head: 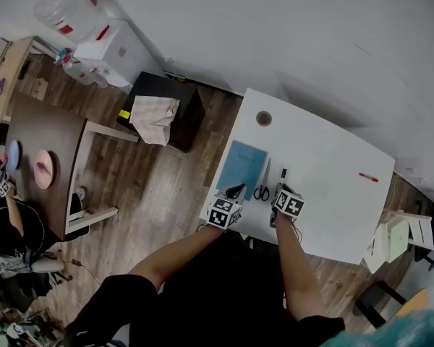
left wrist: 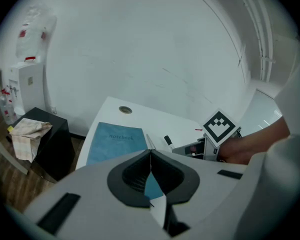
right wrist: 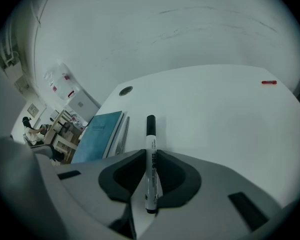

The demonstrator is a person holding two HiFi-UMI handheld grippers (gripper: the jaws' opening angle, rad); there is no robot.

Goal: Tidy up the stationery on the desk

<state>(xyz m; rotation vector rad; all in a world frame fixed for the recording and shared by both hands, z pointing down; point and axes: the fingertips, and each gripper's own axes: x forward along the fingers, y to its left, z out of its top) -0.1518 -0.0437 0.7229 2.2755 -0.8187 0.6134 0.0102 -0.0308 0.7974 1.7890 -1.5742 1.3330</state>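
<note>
A white marker with a black cap point(right wrist: 150, 154) is pinched between the jaws of my right gripper point(right wrist: 150, 158), its cap pointing out over the white desk point(right wrist: 215, 114). From the head view its cap point(head: 283, 173) pokes out ahead of the right gripper point(head: 282, 190). My left gripper point(left wrist: 150, 156) is shut with nothing in it, above the near end of a blue notebook point(left wrist: 115, 141). The notebook point(head: 242, 166) lies at the desk's left side, with scissors point(head: 262, 186) beside it. A red pen point(head: 369, 177) lies far right.
A round cable hole point(head: 264, 118) sits near the desk's far left corner. A black cabinet point(head: 188, 107) with a cloth on it stands left of the desk. A brown table point(head: 43, 143) is further left, and white shelving point(head: 398, 237) is by the desk's right edge.
</note>
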